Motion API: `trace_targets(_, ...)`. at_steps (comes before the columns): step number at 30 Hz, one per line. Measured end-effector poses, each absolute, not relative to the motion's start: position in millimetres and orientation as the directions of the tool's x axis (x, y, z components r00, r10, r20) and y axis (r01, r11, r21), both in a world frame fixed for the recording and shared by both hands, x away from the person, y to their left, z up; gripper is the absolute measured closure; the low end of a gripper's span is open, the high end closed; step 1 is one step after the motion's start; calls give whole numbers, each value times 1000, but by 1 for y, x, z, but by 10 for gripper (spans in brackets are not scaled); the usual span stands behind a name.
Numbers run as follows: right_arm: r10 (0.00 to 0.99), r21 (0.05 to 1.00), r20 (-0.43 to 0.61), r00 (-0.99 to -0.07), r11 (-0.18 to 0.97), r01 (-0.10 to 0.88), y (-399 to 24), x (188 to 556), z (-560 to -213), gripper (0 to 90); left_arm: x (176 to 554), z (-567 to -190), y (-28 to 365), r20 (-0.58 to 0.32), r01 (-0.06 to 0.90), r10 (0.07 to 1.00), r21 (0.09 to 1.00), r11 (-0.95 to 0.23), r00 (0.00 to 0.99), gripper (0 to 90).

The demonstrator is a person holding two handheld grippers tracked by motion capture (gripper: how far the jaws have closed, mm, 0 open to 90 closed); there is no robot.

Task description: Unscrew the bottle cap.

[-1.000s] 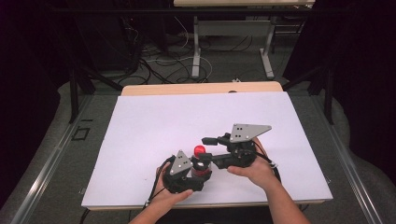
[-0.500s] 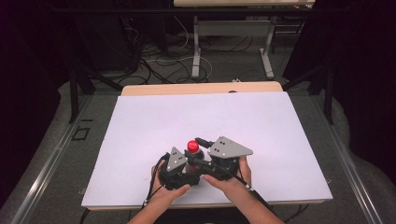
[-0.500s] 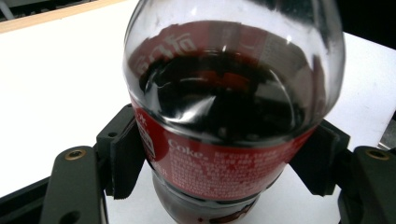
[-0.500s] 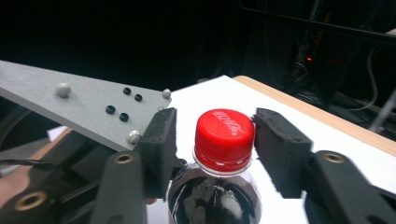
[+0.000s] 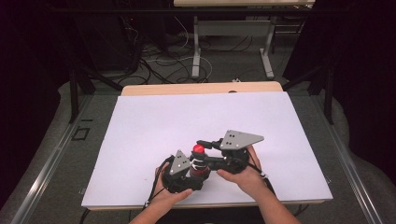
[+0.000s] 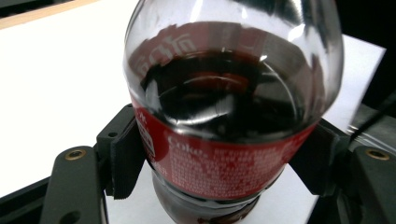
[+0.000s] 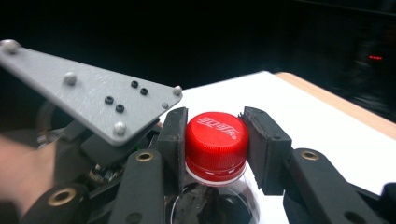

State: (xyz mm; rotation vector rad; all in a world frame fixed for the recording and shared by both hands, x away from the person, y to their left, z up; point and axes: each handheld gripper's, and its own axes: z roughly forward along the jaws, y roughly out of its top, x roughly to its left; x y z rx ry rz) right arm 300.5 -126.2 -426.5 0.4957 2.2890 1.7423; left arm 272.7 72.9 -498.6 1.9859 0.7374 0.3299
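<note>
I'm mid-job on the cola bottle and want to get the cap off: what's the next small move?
Probably twist the right gripper to start unscrewing the red cap. Its jaws have just been closing and now press on both sides of the cap, while the left gripper clamps the cola bottle at its red label, holding it upright on the white table.

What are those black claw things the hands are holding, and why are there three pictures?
A person holds a tool in each hand, and each tool has two black jaws that pinch. One picture comes from a camera high above the white table; the other two come from small cameras riding on the tools. The left gripper squeezes the body of a cola bottle that stands on the table. The right gripper has just been closing its jaws, and they now pinch the bottle's red cap. From above, both hands sit close together near the table's front edge.
</note>
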Motion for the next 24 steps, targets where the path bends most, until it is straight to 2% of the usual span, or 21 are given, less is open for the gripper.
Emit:
trace_targets(7,151,959,41,-988,273,81,-145,317,-425,612,269,-499,68,-81,329,537,862,-385,839,290)
trace_targets(11,118,958,28,-993,280,60,-147,317,-424,611,268,-499,66,-77,328,538,861,-388,840,290)
trace_targets(14,153,957,21,-988,282,64,-146,316,-425,597,269,-500,67,-72,334,559,861,-384,826,290)
trace_targets(16,184,961,45,-982,259,92,-144,314,-425,517,271,-499,70,-78,352,588,861,-367,805,290)
trace_targets(18,225,964,57,-973,240,112,-142,312,-423,510,273,-499,73,-81,364,611,861,-354,787,290)
trace_targets(24,441,964,45,-896,215,154,-125,297,-421,496,278,-498,80,-79,398,687,860,-319,723,290)
